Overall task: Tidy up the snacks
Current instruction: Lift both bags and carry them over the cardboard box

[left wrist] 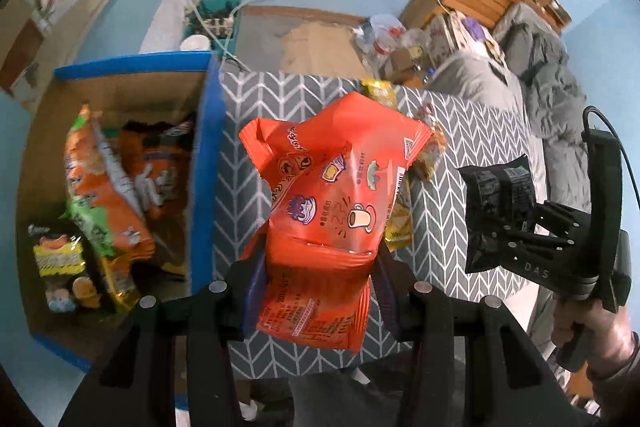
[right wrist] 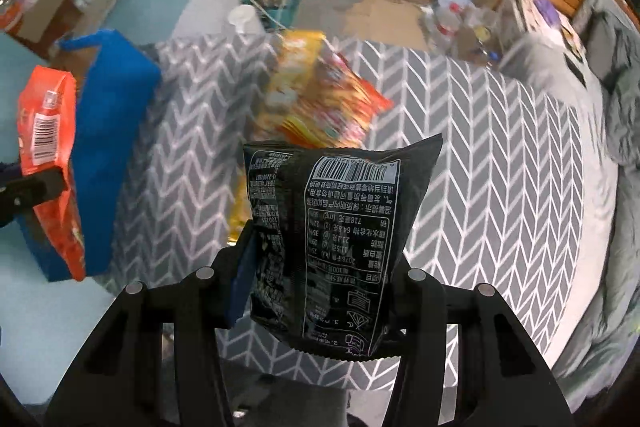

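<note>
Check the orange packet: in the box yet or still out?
Out. The orange packet is clamped in the left gripper, over the chevron cloth beside the blue box.

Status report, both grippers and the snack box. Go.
Left gripper shut on orange bag, right of box. Right gripper shut on black bag. Loose snacks on table. Nothing blocking.

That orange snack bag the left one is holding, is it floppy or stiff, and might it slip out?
The orange snack bag is probably floppy: its top creases and leans above the left gripper. It seems light, standing up from a pinch at its lower end. The glossy film may be slippery, though the jaws look shut firmly on it.
</note>
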`<state>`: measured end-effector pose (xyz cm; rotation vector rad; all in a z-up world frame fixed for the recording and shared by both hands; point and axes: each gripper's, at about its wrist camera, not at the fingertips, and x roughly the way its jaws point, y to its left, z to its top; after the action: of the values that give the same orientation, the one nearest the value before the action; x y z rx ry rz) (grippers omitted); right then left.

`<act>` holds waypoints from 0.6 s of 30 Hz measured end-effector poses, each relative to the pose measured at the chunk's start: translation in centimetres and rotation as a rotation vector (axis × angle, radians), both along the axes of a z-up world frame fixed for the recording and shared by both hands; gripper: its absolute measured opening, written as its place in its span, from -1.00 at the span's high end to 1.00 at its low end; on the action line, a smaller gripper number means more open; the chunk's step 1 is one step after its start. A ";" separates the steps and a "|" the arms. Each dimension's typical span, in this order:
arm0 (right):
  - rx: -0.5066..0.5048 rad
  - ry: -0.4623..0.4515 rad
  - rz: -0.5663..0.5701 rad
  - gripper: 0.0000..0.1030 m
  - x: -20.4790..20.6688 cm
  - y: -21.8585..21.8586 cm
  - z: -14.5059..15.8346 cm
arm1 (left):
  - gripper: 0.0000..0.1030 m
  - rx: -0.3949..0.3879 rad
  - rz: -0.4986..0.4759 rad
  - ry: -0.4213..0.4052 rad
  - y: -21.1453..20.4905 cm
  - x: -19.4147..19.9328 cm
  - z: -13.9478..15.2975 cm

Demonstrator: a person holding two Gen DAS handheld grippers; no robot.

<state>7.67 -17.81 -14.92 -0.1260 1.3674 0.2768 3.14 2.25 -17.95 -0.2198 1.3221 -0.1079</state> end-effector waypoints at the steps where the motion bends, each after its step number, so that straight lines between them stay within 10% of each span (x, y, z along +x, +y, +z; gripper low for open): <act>1: 0.006 -0.003 0.014 0.02 0.0 0.5 0.1 | 0.05 -0.002 0.015 -0.005 0.5 -0.3 0.3; 18: 0.092 -0.029 0.244 0.02 1.7 10.4 2.8 | 0.07 -0.059 0.265 -0.094 7.4 -3.8 3.4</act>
<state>9.39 -7.41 -12.09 -0.2192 1.3087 0.5395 -0.69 9.70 -14.53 -0.4329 1.1869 0.0668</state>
